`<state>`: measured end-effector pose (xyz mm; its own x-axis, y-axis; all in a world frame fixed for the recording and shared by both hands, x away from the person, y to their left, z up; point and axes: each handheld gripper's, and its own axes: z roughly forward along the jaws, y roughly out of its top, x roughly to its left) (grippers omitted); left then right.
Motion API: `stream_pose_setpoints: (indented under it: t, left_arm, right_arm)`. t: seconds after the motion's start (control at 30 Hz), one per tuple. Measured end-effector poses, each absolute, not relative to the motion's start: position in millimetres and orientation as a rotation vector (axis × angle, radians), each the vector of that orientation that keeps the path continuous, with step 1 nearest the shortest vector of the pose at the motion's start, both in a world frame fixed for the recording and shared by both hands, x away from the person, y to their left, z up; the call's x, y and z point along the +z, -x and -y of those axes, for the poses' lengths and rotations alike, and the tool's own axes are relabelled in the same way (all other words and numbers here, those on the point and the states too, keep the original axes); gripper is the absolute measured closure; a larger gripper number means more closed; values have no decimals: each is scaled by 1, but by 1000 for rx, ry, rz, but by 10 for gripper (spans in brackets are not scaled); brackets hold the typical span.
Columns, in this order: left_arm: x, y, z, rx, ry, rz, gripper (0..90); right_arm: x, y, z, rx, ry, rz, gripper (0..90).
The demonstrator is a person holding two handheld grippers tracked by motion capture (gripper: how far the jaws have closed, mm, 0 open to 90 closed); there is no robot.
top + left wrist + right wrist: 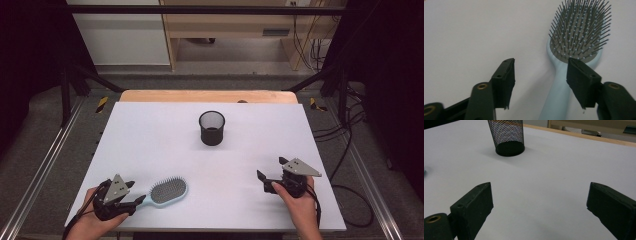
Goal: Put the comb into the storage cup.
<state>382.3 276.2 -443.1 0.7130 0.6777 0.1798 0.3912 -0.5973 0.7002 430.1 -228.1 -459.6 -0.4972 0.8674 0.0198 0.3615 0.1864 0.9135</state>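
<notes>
A pale blue hairbrush (167, 191) with grey bristles lies bristles-up near the table's front left, its handle pointing toward my left gripper (136, 192). In the left gripper view the brush (579, 30) stretches away, and its handle runs between the jaws of the left gripper (541, 75), close to the right-hand one. The pads stand apart from the handle, so that gripper is open. A black mesh cup (212, 128) stands upright at the table's middle back. My right gripper (271, 169) rests at the front right, open and empty, and in the right gripper view this gripper (539, 200) faces the cup (507, 135).
The white tabletop (150, 135) has a wooden strip (207, 96) along its far edge. Metal rails run down both sides of the table, and cables (345, 145) lie on the floor at the right. Wide bare surface separates the brush, the cup and the right gripper.
</notes>
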Motion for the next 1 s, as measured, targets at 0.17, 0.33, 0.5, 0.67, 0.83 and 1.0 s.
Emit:
stream_pose_setpoints:
  t: [0.17, 0.33, 0.5, 0.67, 0.83, 1.0]
  left_arm:
    - [-450, -385, -273, 525, -2294, -793, 215]
    - [-455, -388, -271, 490, -2292, -796, 144]
    - [-458, -389, -271, 474, -2291, -795, 131]
    - [-461, -388, -271, 473, -2293, -800, 117]
    - [-463, -388, -270, 461, -2310, -782, 178]
    - [-465, -388, -268, 439, -2330, -751, 289]
  right_arm:
    - [-459, -430, 229, 1288, -1145, -1950, 68]
    - [-458, -429, 231, 1292, -1144, -1944, 68]
    - [-458, -430, 230, 1289, -1143, -1947, 68]
    - [-458, -429, 230, 1291, -1141, -1947, 68]
    - [-458, -429, 230, 1288, -1141, -1949, 68]
    - [-458, -429, 230, 1283, -1138, -1949, 69]
